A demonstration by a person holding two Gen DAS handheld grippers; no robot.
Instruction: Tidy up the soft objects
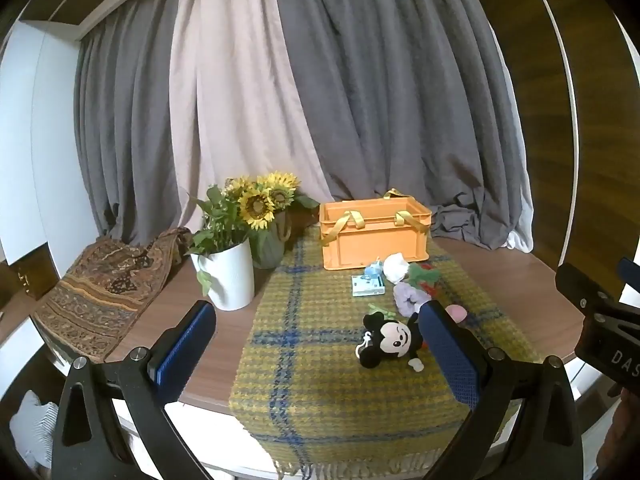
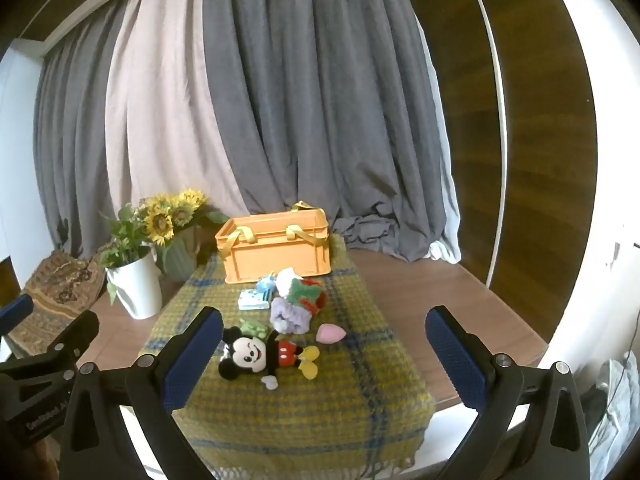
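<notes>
Mickey plush (image 2: 260,354) lies low centre on the plaid cloth (image 2: 320,420), nearest me. Both my grippers, left (image 1: 320,354) and right (image 2: 324,354), gape empty; I'd pinch its torso, then lift toward the orange crate (image 2: 276,246) above.

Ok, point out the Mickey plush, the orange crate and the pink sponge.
Mickey plush (image 2: 249,351): right wrist view, on its face.
Orange crate (image 2: 280,258): right wrist view, on its front wall.
Pink sponge (image 2: 331,334): right wrist view, on its middle.

Mickey plush (image 1: 390,338) – legs hidden behind left gripper (image 1: 320,344) finger; orange crate (image 1: 374,236) interior unseen.
</notes>
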